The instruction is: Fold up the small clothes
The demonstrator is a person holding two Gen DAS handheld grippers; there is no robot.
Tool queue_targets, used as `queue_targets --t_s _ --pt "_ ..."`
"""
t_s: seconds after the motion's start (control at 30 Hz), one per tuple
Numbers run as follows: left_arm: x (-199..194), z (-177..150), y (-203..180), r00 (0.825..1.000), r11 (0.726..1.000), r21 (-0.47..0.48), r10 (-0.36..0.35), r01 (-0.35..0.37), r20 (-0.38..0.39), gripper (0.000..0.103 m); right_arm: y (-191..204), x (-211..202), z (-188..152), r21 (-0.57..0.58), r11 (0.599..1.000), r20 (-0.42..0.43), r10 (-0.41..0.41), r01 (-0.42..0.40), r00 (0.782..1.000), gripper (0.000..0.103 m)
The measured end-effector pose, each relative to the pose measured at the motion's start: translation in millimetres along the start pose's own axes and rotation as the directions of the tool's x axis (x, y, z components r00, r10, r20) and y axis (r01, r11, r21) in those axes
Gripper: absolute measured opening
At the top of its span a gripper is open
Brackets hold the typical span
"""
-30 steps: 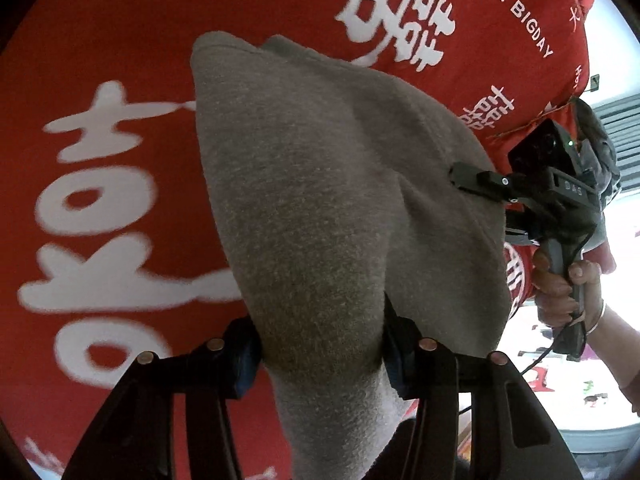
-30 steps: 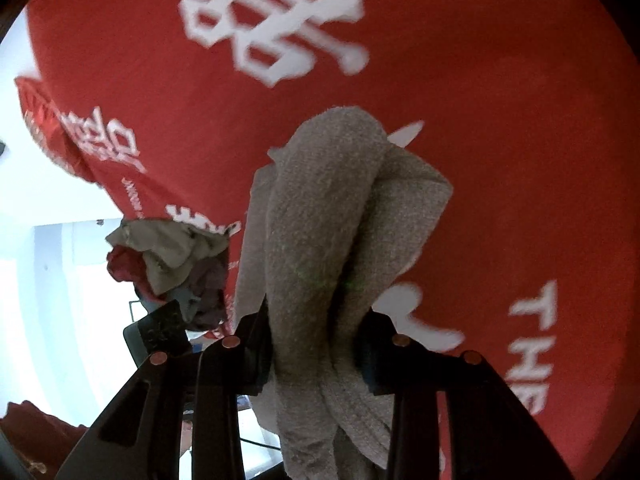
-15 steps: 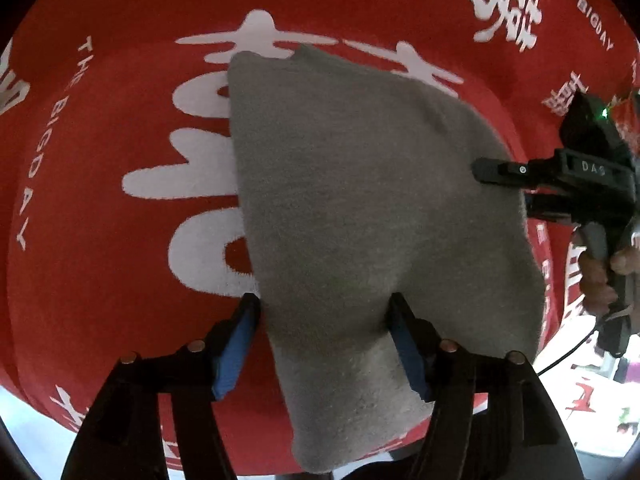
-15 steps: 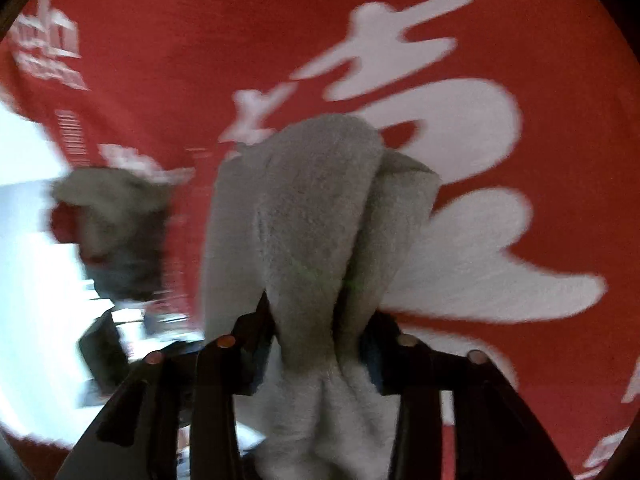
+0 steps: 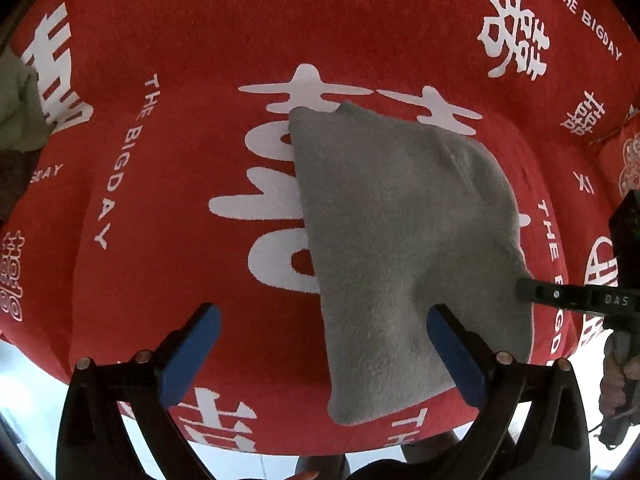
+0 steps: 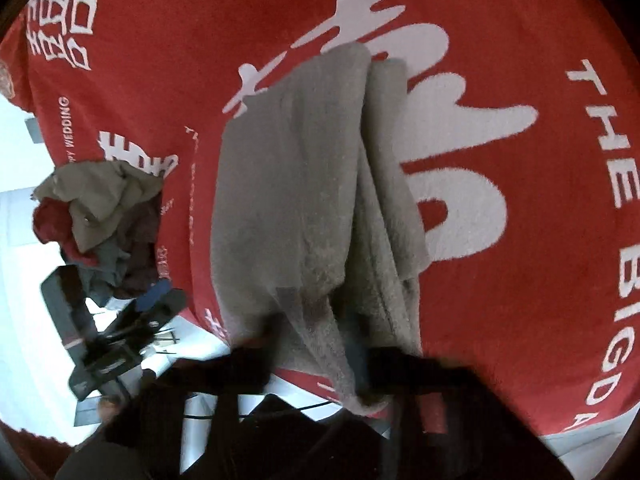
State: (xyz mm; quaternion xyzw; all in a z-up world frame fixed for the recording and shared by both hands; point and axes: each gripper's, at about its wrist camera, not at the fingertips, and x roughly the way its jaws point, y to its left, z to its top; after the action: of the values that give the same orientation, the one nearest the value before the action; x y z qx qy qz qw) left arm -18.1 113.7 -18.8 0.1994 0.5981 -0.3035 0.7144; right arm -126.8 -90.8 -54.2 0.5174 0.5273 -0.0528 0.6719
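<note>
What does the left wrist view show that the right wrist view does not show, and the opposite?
Only the left wrist view shows the left gripper from behind, its blue pads wide apart after opening, clear of the cloth. Only the right wrist view shows the heap of mixed clothes at the table edge and the blurred right gripper at the cloth's near end. Both show the grey cloth on the red table cover.
</note>
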Motion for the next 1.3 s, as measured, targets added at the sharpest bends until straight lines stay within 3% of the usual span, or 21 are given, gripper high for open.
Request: queue_targets --t_s 0.1,0.23,0.37,0.47,0.67,0.7,0.77,0.8,0.83,0.97,1.03,1.3 --pt "3 -5 0 1.000 1.000 0.000 0.005 -0.005 -0.011 0.103 -14 5 -7 -0.001 0.995 0.018 -0.100 0.100 0.995 0.007" --pt "3 -13 -1 0.999 1.000 0.006 0.025 -0.025 -0.036 0.103 -33 15 -20 0.031 0.993 0.017 -0.114 0.113 0.993 0.007" --pt "-5 -18 -8 0.996 0.995 0.054 0.081 -0.079 -0.033 0.103 -21 6 -30 0.010 0.982 0.017 -0.191 0.191 0.981 0.008" --pt "-13 -19 -12 0.995 0.994 0.070 0.090 -0.088 -0.038 0.103 -13 -5 -39 -0.002 0.956 -0.005 -0.295 0.295 0.956 0.009" --pt "-40 -14 -19 0.992 0.991 0.074 0.119 -0.116 -0.034 0.103 34 -43 -46 -0.059 0.935 0.051 -0.346 0.349 0.937 0.013" --pt "-42 -13 -19 0.992 0.990 0.071 0.121 -0.119 -0.037 0.103 45 -48 -46 -0.070 0.931 0.056 -0.355 0.358 0.933 0.019" --pt "-48 -10 -19 0.991 0.991 0.057 0.128 -0.125 -0.050 0.103 62 -51 -44 -0.079 0.925 0.064 -0.366 0.371 0.928 0.046" --pt "-52 -8 -19 0.989 0.990 0.050 0.132 -0.129 -0.060 0.103 71 -54 -44 -0.085 0.921 0.073 -0.375 0.381 0.924 0.072" --pt "-54 -6 -19 0.988 0.990 0.046 0.137 -0.134 -0.068 0.103 77 -59 -45 -0.091 0.917 0.089 -0.382 0.389 0.920 0.083" --pt "-64 -1 -19 0.985 0.988 0.034 0.153 -0.151 -0.076 0.103 103 -69 -45 -0.102 0.902 0.128 -0.407 0.420 0.905 0.086" --pt "-66 1 -21 0.982 0.985 0.038 0.169 -0.166 -0.083 0.103 113 -70 -46 -0.107 0.894 0.147 -0.418 0.434 0.897 0.102" --pt "-73 1 -24 0.979 0.986 0.047 0.163 -0.158 -0.125 0.103 127 -71 -44 -0.097 0.858 0.115 -0.494 0.505 0.862 0.103"
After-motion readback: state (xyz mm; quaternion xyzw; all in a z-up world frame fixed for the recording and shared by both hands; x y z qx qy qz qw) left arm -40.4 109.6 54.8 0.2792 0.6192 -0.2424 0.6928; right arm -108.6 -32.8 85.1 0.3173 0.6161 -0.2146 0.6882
